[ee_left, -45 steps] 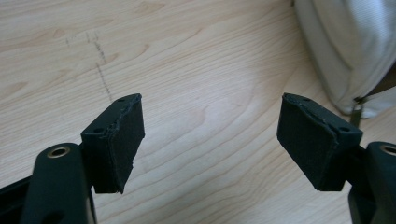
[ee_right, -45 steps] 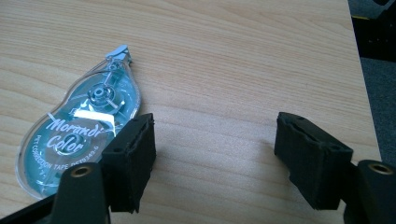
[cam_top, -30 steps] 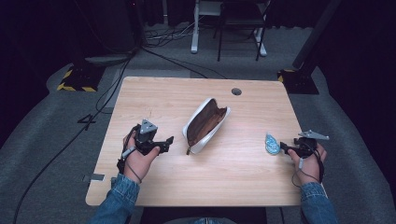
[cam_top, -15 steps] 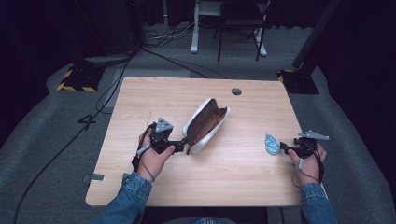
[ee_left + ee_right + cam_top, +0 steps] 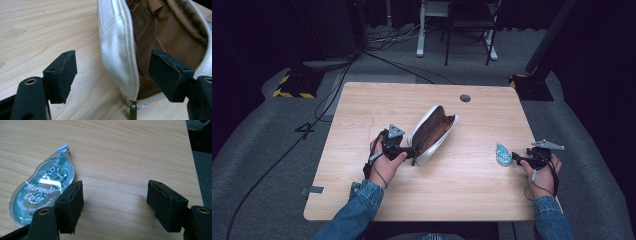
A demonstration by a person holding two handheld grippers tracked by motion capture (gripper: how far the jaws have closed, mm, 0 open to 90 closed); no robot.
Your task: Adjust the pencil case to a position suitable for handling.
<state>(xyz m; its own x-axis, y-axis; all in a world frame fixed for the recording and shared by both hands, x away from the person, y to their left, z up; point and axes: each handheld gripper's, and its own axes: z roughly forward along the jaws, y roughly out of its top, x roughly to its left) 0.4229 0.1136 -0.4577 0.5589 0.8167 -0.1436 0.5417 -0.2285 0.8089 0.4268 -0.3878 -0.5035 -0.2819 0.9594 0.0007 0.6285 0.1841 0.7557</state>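
Approach to the open white pouch [image 5: 432,134] lying near the middle of the counter [image 5: 362,110]: left claw [image 5: 112,75] spread and empty, straddling the near wall of the pouch by the zipper pull [image 5: 133,112], pads clear of the fabric on both sides. Right claw [image 5: 115,202] likewise spread and empty, resting low over the wood with the blue correction tape dispenser [image 5: 42,192] just beside its one pad, well apart from the pouch. Next, probably: pinch the pouch wall to steady it open, then shift the right claw over the dispenser before closing.
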